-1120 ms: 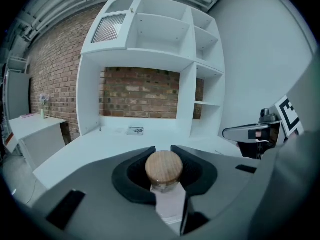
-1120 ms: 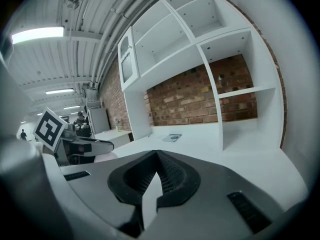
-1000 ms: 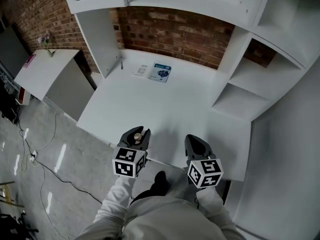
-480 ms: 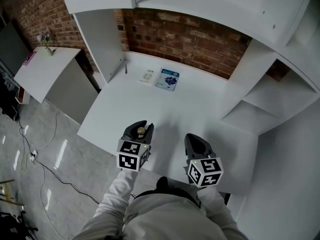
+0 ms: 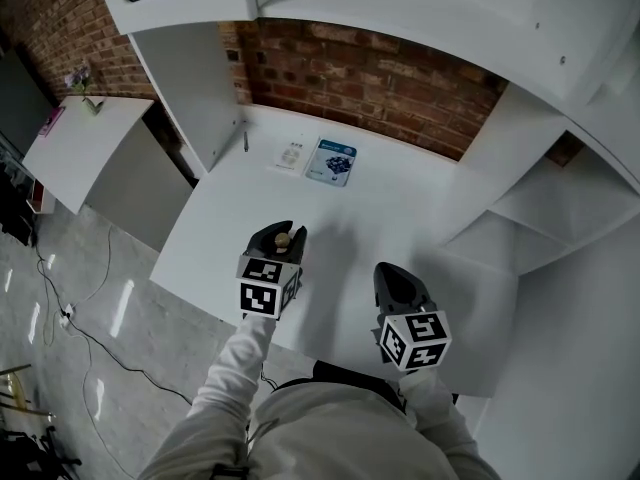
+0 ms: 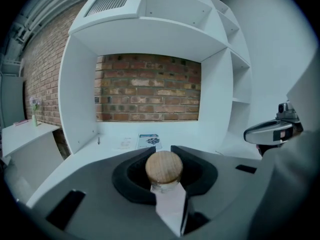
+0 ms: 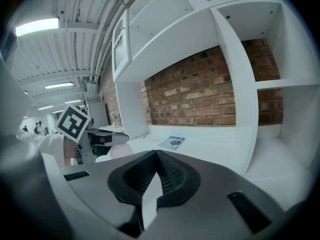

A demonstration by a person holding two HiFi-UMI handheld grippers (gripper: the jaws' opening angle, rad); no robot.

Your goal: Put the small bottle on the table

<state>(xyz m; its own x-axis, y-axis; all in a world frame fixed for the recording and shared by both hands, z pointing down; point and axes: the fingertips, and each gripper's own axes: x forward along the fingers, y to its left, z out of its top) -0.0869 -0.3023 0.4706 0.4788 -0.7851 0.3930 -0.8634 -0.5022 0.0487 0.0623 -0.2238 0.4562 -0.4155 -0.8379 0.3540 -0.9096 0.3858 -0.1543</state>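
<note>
Cork-stoppered and clear below the neck, the small bottle (image 6: 164, 168) sits upright between the jaws of the left gripper (image 5: 285, 230). The dark pads close against its sides, and the round stopper stands out just above them. In the head view the bottle (image 5: 283, 239) shows only as a small tan dot. It is over the front left part of the white table (image 5: 400, 218), a little in from the near edge. Whether its base touches the tabletop cannot be told from any view.

The right gripper (image 5: 392, 271) hovers over the front edge of the table, beside the left one and well apart from it. Its jaws meet at their tips and nothing is between them, which the right gripper view (image 7: 157, 153) shows plainly.

At the back of the table, near the brick wall (image 5: 370, 73), a blue-and-white booklet (image 5: 331, 161) lies flat. A pale leaflet (image 5: 290, 155) lies just beside it on the left. White shelving (image 5: 545, 203) rises on the right side and runs across the top.

Off to the left, a separate white side table (image 5: 75, 148) carries a small vase of flowers (image 5: 84, 83). Thin cables (image 5: 75, 323) trail over the grey floor (image 5: 150, 308). The person's pale sleeves (image 5: 235, 373) reach forward from the bottom of the head view.
</note>
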